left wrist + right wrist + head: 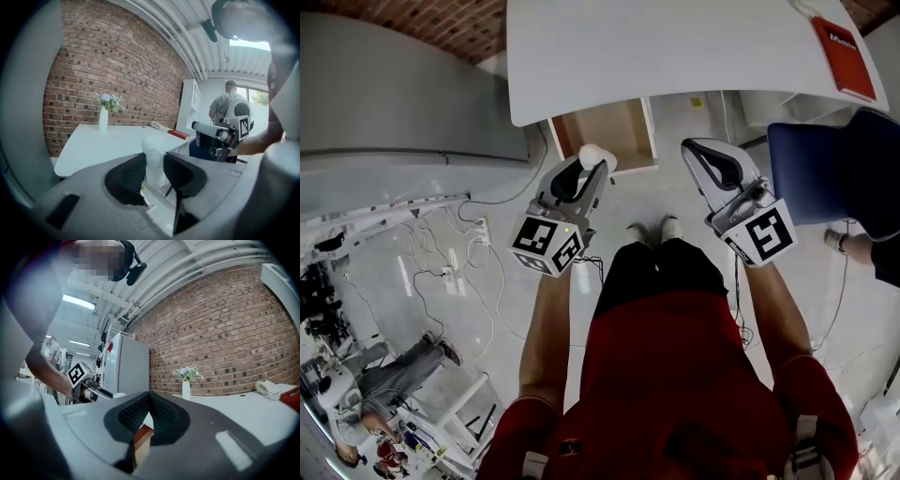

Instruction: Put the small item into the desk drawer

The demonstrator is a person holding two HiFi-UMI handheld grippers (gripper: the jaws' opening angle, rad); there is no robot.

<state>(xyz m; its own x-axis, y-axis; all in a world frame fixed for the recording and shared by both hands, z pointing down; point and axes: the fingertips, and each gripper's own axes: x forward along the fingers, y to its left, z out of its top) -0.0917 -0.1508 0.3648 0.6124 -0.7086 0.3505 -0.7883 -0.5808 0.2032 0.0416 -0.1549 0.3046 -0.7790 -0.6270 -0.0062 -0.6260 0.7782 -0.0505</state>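
Note:
A small white rounded item (598,155) sits between the jaws of my left gripper (596,167), which is shut on it. It hangs just in front of the open wood-lined drawer (605,131) under the white desk (675,47). In the left gripper view the white item (153,160) stands upright between the black pads, with the desk (108,143) beyond it. My right gripper (696,150) hovers to the right of the drawer with its jaws meeting and nothing between them. In the right gripper view a wooden drawer corner (142,440) shows below the closed pads (159,412).
A red book (844,47) lies at the desk's far right, a white vase (103,118) with flowers at its back. A blue chair (830,178) stands right of the drawer and a grey cabinet (394,94) left. Cables (450,267) cross the floor. Another person (228,107) stands behind.

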